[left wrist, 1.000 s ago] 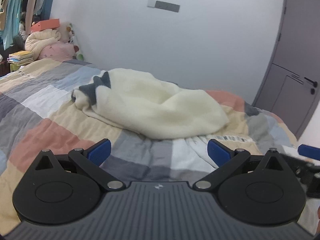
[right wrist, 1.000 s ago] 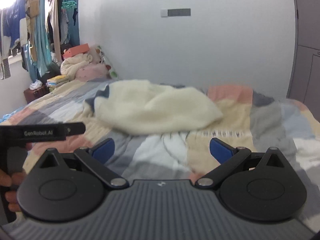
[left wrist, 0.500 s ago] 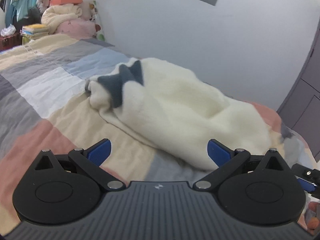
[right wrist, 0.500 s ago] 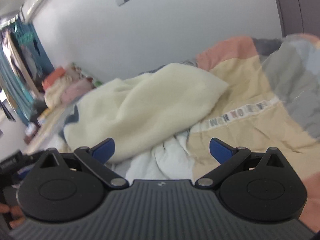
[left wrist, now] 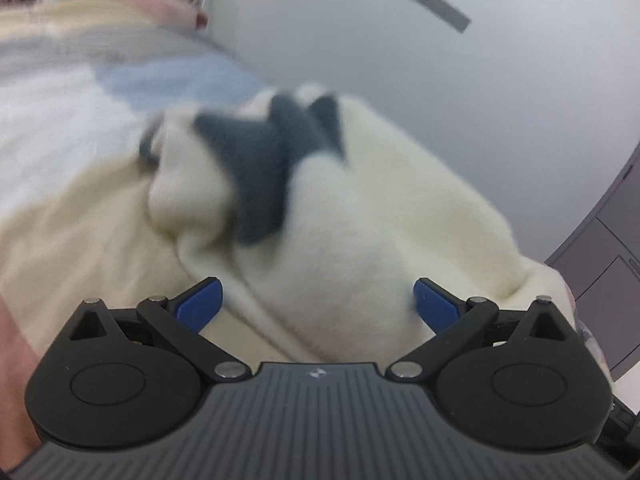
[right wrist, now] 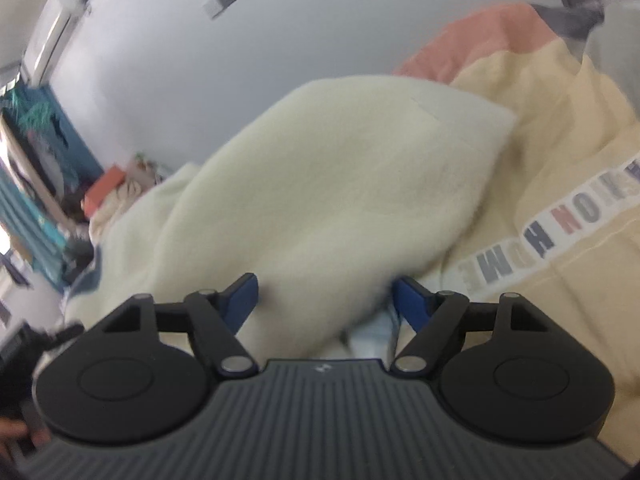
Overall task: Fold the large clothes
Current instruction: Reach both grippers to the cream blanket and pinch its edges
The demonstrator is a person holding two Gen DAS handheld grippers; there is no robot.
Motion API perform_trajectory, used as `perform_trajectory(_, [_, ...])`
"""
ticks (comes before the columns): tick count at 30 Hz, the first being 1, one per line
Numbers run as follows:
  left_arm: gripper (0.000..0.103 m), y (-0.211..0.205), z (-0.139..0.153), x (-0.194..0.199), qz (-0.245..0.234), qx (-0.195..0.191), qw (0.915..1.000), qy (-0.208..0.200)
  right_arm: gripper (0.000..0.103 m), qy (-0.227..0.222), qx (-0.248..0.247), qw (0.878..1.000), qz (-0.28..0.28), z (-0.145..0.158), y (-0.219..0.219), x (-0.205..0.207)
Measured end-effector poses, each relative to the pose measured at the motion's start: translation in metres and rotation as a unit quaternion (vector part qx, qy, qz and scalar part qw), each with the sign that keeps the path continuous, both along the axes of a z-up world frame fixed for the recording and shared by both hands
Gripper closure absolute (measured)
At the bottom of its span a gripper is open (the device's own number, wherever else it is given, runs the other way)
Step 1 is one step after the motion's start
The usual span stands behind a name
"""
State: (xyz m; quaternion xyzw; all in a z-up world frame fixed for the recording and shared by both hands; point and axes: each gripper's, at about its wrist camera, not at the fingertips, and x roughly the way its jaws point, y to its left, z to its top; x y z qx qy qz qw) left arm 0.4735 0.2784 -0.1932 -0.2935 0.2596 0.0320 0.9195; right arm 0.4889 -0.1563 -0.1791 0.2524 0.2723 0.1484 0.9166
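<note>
Left hand-held gripper (left wrist: 316, 304): jaws spread wide, blue fingertips (left wrist: 199, 304) well apart; nothing clamped. The cream fleece lies between and just ahead of the tips; contact with the right-hand tip cannot be told through the blur.
Right hand-held gripper (right wrist: 324, 300): jaws apart, somewhat narrower than the left's; blue fingertips (right wrist: 240, 296) sit on either side of the near edge of the garment, not pinching it. Whether the pads touch the cloth cannot be told.
Garment (left wrist: 360, 216): large cream fleece piece with dark grey patches (left wrist: 260, 160), lying crumpled in a heap on the bed, close before both grippers; in the right wrist view (right wrist: 320, 184) its bulk runs from lower left to upper right.
Bed cover (left wrist: 60, 128): patchwork of cream, grey, pale blue, white and salmon blocks; a printed letter strip (right wrist: 540, 240) lies just right of the garment.
Wall (left wrist: 440, 100): plain pale grey, bearing a small grey plate (left wrist: 436, 6).
Door (left wrist: 600, 264): grey, at far right.
Far end of bed: heaped bedding (right wrist: 116, 196), blurred.
</note>
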Motion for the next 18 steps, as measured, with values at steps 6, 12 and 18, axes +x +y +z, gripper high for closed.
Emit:
perform_trajectory(6, [0.040, 0.012, -0.004, -0.009, 0.028, -0.041, 0.9978, -0.043, 0.059, -0.028, 0.007, 0.999, -0.017, 0.005, 0.003, 0.003])
perform_trajectory(12, [0.084, 0.006, 0.021, -0.010, 0.003, -0.049, 0.9973, -0.055, 0.084, -0.069, 0.000, 0.998, -0.002, 0.023, -0.005, -0.006])
perform_trajectory(18, [0.090, -0.009, 0.069, -0.043, -0.018, -0.041, 0.9949, -0.090, 0.086, -0.128, 0.009, 0.992, 0.010, 0.072, -0.023, -0.032])
